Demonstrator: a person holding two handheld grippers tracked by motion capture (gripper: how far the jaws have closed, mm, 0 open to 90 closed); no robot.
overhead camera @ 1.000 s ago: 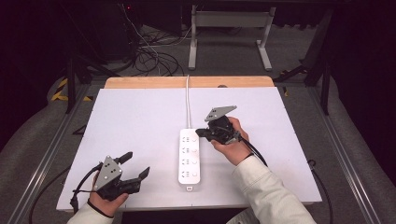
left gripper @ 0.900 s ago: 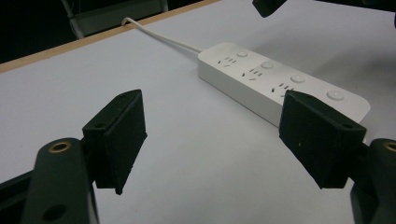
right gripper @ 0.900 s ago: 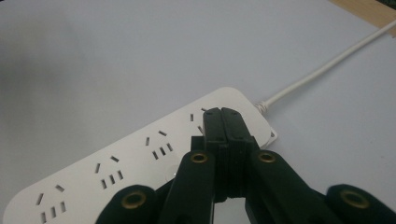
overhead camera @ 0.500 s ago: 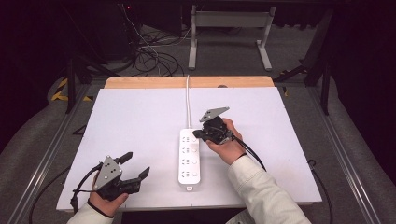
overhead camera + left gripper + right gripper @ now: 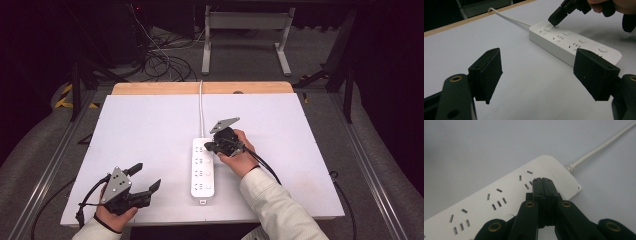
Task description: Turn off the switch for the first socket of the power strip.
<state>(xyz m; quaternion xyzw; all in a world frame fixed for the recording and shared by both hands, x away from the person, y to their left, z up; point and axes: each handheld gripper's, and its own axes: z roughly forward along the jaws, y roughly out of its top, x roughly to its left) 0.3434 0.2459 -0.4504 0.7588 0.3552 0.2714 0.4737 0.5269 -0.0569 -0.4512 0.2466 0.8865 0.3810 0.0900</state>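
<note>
While the left tongs (image 5: 142, 186) rest spread and empty at the near left of the desk (image 5: 140, 130), the right tongs (image 5: 210, 147) are pressed together, tips on the far end of the white power strip (image 5: 203, 167) lying mid-desk. The right hand (image 5: 239, 154) tilts them downward from the strip's right; if a switch is the aim, press straight down, gently, so the strip does not slide.

Dark room — grey floor (image 5: 380, 150), perhaps carpet.

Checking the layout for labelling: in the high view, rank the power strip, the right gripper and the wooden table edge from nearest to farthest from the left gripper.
1. Power strip, to the right of the left gripper.
2. Right gripper, over the strip's far end.
3. Wooden table edge, along the far side.
</note>
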